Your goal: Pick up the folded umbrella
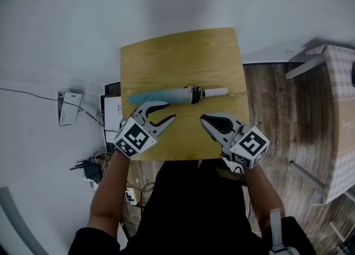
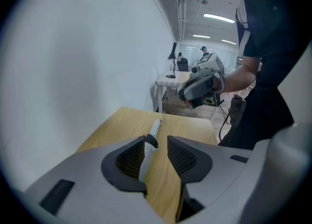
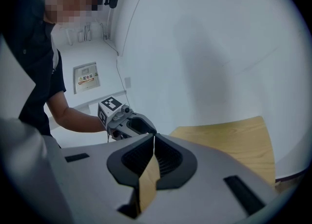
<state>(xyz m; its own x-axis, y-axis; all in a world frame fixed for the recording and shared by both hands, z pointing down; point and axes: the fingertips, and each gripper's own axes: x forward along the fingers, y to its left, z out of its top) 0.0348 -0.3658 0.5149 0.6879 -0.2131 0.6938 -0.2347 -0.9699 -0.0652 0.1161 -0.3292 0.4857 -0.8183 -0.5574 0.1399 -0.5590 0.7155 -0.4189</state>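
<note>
Cables (image 1: 89, 168) lay on the floor to the left of the left hand-held gripper (image 1: 169, 111), and a checked cloth (image 1: 339, 104) was well off to the right. The folded umbrella (image 1: 172, 96) lay across the tabletop (image 1: 183, 54), just beyond both grippers. The left hand-held gripper's jaws stood partly apart, with the umbrella in line beyond the gap and no pad pressing on it. The right hand-held gripper (image 1: 204, 118) was closed, tips together, holding nothing.

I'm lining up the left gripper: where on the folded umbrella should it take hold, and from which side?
Probably best: grip the folded umbrella around its teal fabric body, coming down from above on the near side with the jaws across its width. It lies flat on the table as a long thin roll, and the open left gripper sits just beside that part.
</note>
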